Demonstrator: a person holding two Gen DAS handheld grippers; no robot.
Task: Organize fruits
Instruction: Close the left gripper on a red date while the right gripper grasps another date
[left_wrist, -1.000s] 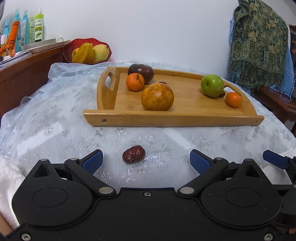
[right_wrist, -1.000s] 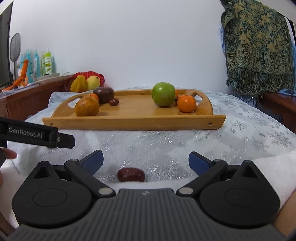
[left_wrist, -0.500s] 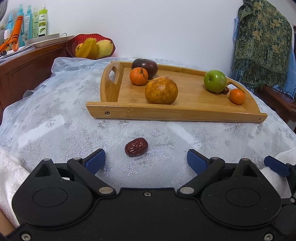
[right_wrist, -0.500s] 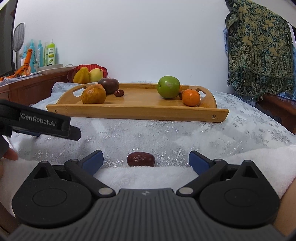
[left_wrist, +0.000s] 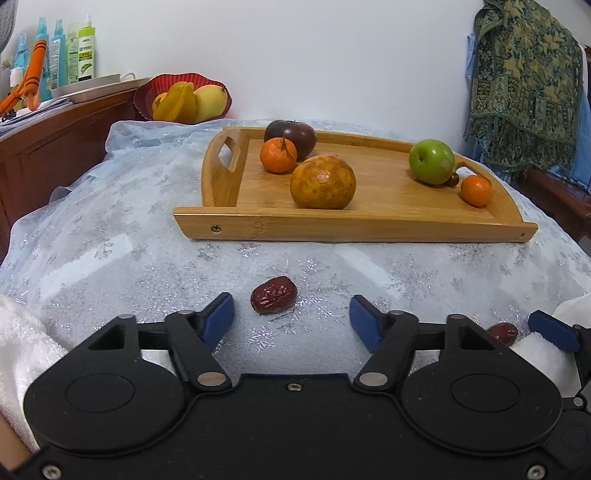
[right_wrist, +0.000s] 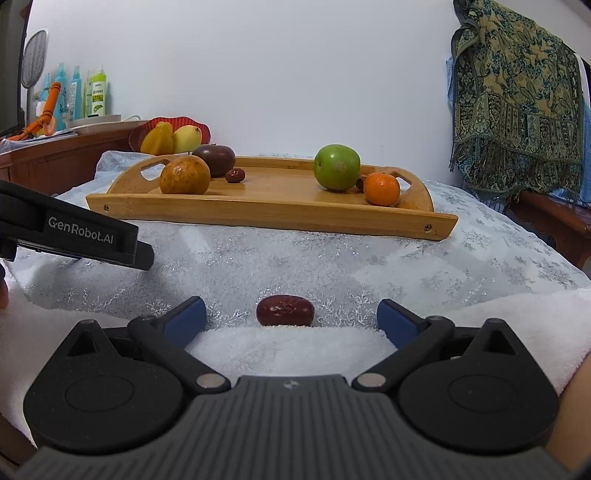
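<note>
A wooden tray (left_wrist: 388, 218) on the cloth-covered table holds a large orange (left_wrist: 322, 181), a small orange (left_wrist: 278, 155), a dark purple fruit (left_wrist: 293, 133), a green apple (left_wrist: 431, 161), another small orange (left_wrist: 475, 190) and a red date (right_wrist: 235, 175). My left gripper (left_wrist: 291, 312) is open, with a loose red date (left_wrist: 273, 294) on the cloth just ahead, between its fingers. My right gripper (right_wrist: 291, 315) is open, with a second red date (right_wrist: 284, 310) between its fingers at the towel's edge; that date also shows in the left wrist view (left_wrist: 502, 331).
A red bowl (left_wrist: 183, 99) of yellow fruit stands behind the tray on the left. A wooden sideboard (left_wrist: 55, 147) with bottles (left_wrist: 85, 50) is at far left. A patterned cloth (left_wrist: 524, 85) hangs at right. White towel (right_wrist: 288, 354) lies along the near edge.
Both grippers have moved forward and closer to their dates. The left gripper's jaws have narrowed a little around its date. The tray looms larger in both views.
</note>
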